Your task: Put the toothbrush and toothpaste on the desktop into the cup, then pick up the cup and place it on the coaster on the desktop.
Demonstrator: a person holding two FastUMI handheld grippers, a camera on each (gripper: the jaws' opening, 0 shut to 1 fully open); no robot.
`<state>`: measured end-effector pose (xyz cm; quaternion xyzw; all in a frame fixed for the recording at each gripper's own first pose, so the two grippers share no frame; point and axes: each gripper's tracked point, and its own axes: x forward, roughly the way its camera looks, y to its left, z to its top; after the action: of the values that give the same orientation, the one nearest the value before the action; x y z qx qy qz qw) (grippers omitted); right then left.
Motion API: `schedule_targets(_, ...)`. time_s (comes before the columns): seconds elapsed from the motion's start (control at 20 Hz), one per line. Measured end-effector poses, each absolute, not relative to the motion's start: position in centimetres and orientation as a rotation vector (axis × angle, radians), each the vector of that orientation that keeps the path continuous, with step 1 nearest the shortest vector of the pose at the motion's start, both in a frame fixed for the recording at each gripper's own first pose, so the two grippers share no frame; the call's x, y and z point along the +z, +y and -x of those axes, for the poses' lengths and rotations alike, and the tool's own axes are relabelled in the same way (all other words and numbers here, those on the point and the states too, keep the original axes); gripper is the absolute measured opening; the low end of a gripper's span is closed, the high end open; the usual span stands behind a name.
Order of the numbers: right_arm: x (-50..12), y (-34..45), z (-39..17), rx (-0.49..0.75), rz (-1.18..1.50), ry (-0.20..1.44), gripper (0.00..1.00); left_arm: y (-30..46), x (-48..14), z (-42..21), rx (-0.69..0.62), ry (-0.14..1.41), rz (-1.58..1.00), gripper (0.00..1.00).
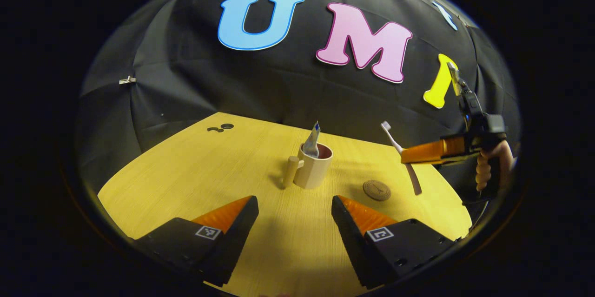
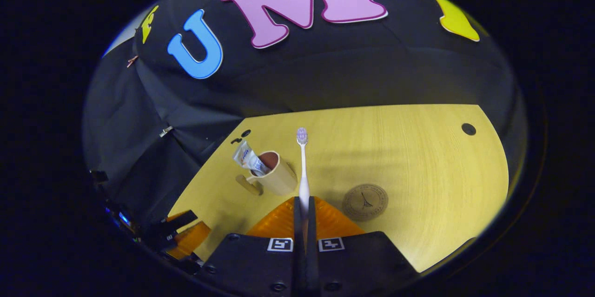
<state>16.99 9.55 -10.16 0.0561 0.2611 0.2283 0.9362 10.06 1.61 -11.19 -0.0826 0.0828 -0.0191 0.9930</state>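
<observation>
My right tongs (image 2: 303, 208) grip the white plastic toothbrush (image 2: 303, 167) above the worktop (image 2: 418, 148); left tongs (image 1: 295, 215) gape empty; next, lower it into the beige cup (image 2: 276, 174) beside the toothpaste tube (image 2: 246, 156)

At bottom centre the right gripper (image 2: 303, 215) clamps a toothbrush (image 2: 303, 171), bristles pointing up the frame. Left of it on the counter (image 2: 418, 148) stands a cup (image 2: 275, 174) holding a toothpaste tube (image 2: 246, 156). A round coaster (image 2: 365, 201) lies lower right of the cup.
</observation>
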Motion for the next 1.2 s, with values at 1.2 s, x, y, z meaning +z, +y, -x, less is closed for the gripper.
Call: schedule_targets(1.2, -7.3, 22.4, -31.0, 0.534, -0.197, 0.127, 0.05, 7.7, -15.7, -7.1, 0.079, 0.184, 0.256, 0.98)
